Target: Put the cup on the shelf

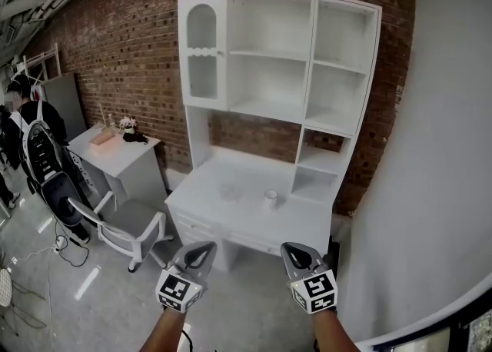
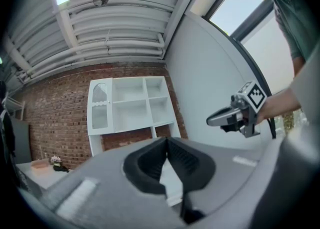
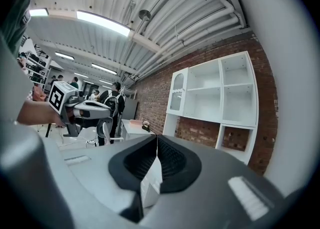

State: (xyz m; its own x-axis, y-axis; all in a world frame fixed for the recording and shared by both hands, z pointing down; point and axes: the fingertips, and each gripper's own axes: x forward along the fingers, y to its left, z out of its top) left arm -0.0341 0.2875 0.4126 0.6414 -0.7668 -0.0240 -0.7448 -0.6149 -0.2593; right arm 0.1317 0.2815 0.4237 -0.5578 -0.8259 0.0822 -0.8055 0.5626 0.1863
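Observation:
A small white cup (image 1: 270, 198) stands on the white desk (image 1: 231, 204), near its right side. Above the desk rises the white shelf unit (image 1: 269, 54) with open, bare compartments; it also shows far off in the left gripper view (image 2: 131, 105) and the right gripper view (image 3: 215, 93). Both grippers are held level at the bottom of the head view, well short of the desk. My left gripper (image 1: 206, 247) (image 2: 167, 140) is shut with nothing between its fingers. My right gripper (image 1: 290, 249) (image 3: 157, 138) is shut and empty too.
A second white desk (image 1: 115, 147) with a pink tray and flowers stands at the left, a grey and white chair (image 1: 127, 224) in front of it. A person (image 1: 34, 135) stands at the far left. A white wall (image 1: 438, 151) closes the right side.

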